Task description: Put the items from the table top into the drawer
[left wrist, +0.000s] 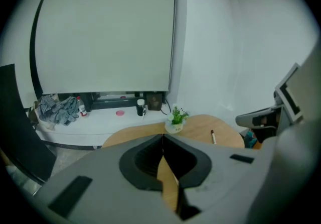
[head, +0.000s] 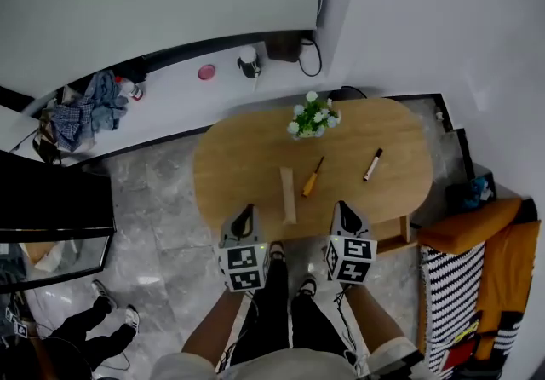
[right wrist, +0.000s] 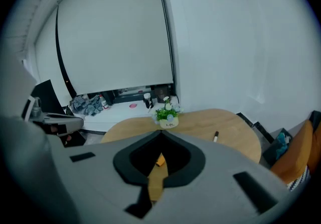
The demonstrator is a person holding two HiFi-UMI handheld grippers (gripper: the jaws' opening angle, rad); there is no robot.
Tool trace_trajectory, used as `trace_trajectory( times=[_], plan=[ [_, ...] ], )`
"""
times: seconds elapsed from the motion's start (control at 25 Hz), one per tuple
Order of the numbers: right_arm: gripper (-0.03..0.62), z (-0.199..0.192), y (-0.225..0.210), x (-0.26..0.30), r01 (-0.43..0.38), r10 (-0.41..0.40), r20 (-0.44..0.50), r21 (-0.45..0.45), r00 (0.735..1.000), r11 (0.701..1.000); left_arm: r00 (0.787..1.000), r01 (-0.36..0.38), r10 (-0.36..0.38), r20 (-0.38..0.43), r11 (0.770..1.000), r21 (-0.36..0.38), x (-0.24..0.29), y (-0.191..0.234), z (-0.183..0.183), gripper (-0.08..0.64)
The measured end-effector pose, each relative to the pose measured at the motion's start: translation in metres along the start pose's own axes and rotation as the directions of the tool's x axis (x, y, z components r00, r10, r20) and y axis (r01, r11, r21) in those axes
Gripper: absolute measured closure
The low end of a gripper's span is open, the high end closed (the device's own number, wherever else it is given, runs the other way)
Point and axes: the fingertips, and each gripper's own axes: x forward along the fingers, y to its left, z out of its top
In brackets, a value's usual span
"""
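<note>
An oval wooden table [head: 238, 157] carries a screwdriver [head: 312, 177] with an orange handle, a black marker [head: 373, 164], a pale wooden block [head: 289, 195] and a small pot of white flowers [head: 312, 117]. My left gripper [head: 248, 210] hovers over the table's near edge, left of the block, jaws shut and empty. My right gripper [head: 343, 206] hangs over the near edge right of the block, also shut and empty. In the left gripper view the left gripper [left wrist: 163, 136] points toward the flowers [left wrist: 176, 120] and marker [left wrist: 212, 136]. In the right gripper view the orange handle [right wrist: 160, 160] shows behind the right gripper [right wrist: 161, 132].
A white ledge [head: 179, 93] behind the table holds a pink disc [head: 206, 72], a black and white bottle [head: 249, 62] and a heap of clothes [head: 89, 110]. A dark cabinet [head: 51, 199] stands left. Orange and striped cushions [head: 485, 285] lie right. Another person's legs [head: 94, 310] are at bottom left.
</note>
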Motion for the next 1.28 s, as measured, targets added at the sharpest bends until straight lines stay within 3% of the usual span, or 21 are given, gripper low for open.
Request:
trace_trajectory(
  times=[0.36, 0.52, 0.8, 0.88, 0.96, 1.28],
  plan=[
    [0.6, -0.074, 0.032, 0.091, -0.04, 0.041, -0.1, 0.01, 0.994, 0.999, 0.998, -0.006, 0.001, -0.066, 0.997, -0.08, 0.073, 0.034, -0.083, 0.551],
    [0.6, -0.116, 0.038, 0.128, -0.032, 0.036, -0.143, 0.035, 0.989, 0.999, 0.996, -0.028, 0.021, -0.09, 0.996, -0.081, 0.105, 0.053, -0.128, 0.551],
    [0.597, -0.158, 0.06, 0.162, -0.071, 0.079, -0.161, 0.054, 0.984, 0.996, 0.985, -0.085, 0.065, -0.158, 0.989, -0.118, 0.123, 0.081, -0.192, 0.551],
    [0.597, -0.166, 0.065, 0.167, -0.086, 0.095, -0.176, 0.059, 0.98, 0.995, 0.982, -0.103, 0.078, -0.17, 0.984, -0.142, 0.124, 0.085, -0.199, 0.551],
    [0.529, -0.171, 0.07, 0.171, -0.103, 0.112, -0.194, 0.059, 0.975, 0.993, 0.981, -0.116, 0.089, -0.172, 0.981, -0.154, 0.126, 0.09, -0.202, 0.551],
    [0.479, -0.187, 0.083, 0.2, -0.131, 0.133, -0.257, 0.022, 0.957, 0.991, 0.982, -0.092, 0.069, -0.175, 0.987, -0.128, 0.135, 0.095, -0.204, 0.551]
  ],
)
